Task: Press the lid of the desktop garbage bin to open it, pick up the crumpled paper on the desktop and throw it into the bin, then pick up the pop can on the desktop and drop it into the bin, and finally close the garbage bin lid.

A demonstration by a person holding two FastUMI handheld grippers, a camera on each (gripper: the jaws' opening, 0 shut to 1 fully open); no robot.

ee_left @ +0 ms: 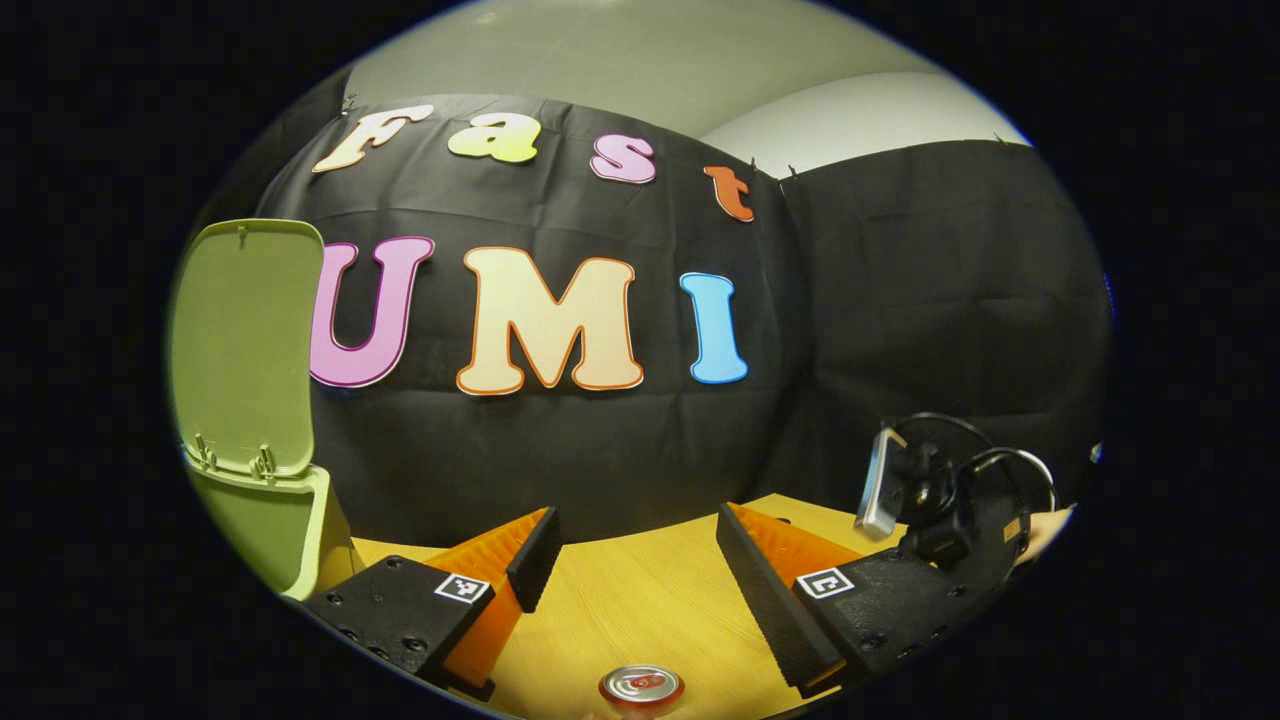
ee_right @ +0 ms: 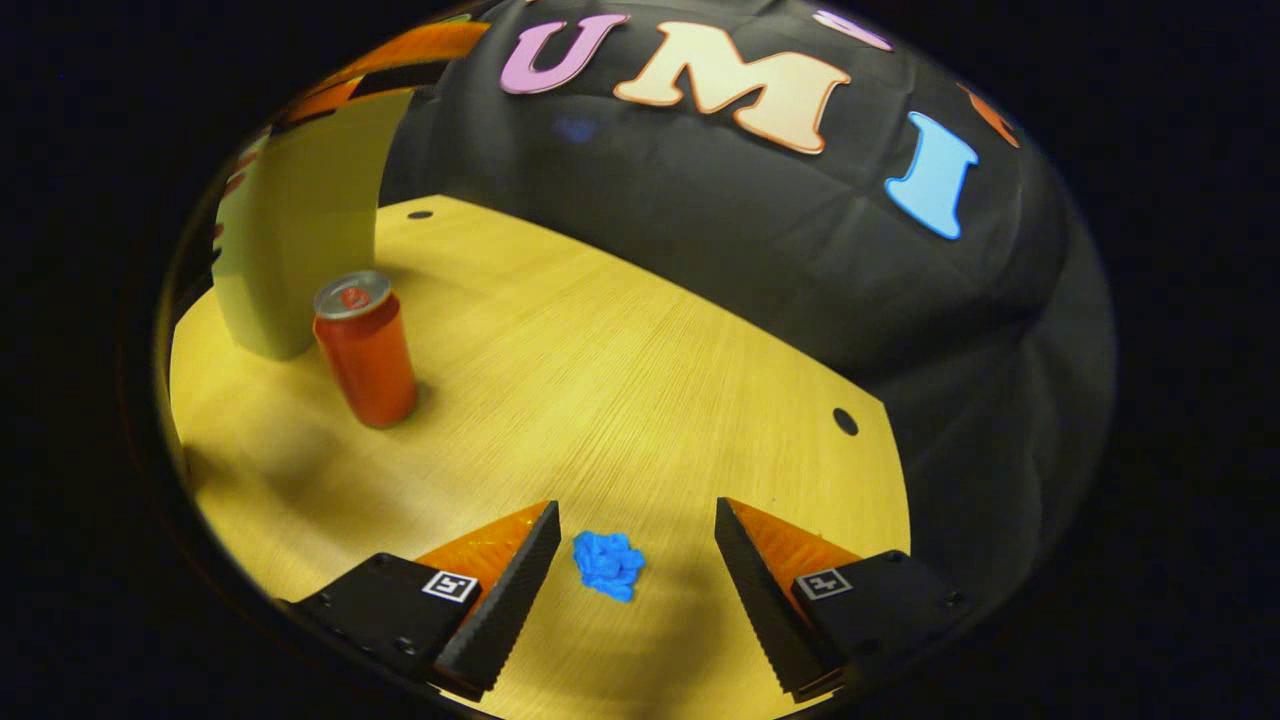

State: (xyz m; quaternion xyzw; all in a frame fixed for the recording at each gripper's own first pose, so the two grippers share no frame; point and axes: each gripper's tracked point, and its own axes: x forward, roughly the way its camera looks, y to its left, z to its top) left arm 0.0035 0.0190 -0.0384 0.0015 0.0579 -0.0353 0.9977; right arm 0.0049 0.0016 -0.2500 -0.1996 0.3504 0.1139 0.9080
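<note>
The pale green garbage bin stands at the left of the left gripper view with its lid swung up. My left gripper is open above the wooden desktop, and the pop can's silver top shows just below it. The right gripper's body appears at the right. In the right gripper view, the crumpled blue paper lies on the desktop between the spread fingers of my open right gripper, touching neither. The red pop can stands upright by the bin's wall.
The black cloth wall closes off the back of the desktop. Two small dark holes mark the desktop, one near the right edge and one at the back. The desktop's right edge drops off close to the paper.
</note>
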